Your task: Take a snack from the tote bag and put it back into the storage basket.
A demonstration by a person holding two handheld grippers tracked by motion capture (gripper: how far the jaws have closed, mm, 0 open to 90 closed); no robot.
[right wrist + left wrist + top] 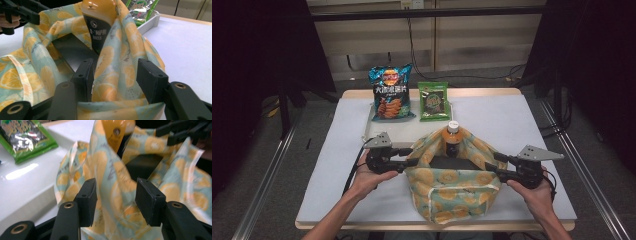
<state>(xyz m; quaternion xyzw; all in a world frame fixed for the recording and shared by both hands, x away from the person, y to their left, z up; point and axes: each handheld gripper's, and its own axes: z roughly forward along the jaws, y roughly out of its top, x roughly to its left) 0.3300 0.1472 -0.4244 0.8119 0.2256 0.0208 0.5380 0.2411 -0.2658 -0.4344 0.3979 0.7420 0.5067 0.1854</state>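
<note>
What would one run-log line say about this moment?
bag: lemon-print bag on table, bottle upright inside | left hand-held gripper: open around rim | right hand-held gripper: open around rim

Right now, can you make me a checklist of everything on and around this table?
Surface: white table, a shallow white tray at the back.
Job's things: lemon-print bag with an orange bottle and a black box inside.
Clutter: blue chip bag and green snack pack on the tray.
Grippers: left gripper and right gripper, jaws apart, bag cloth between them, not pinched.
Cables: black cable beside the left hand.
Surroundings: dark curtains, wires on the floor.
</note>
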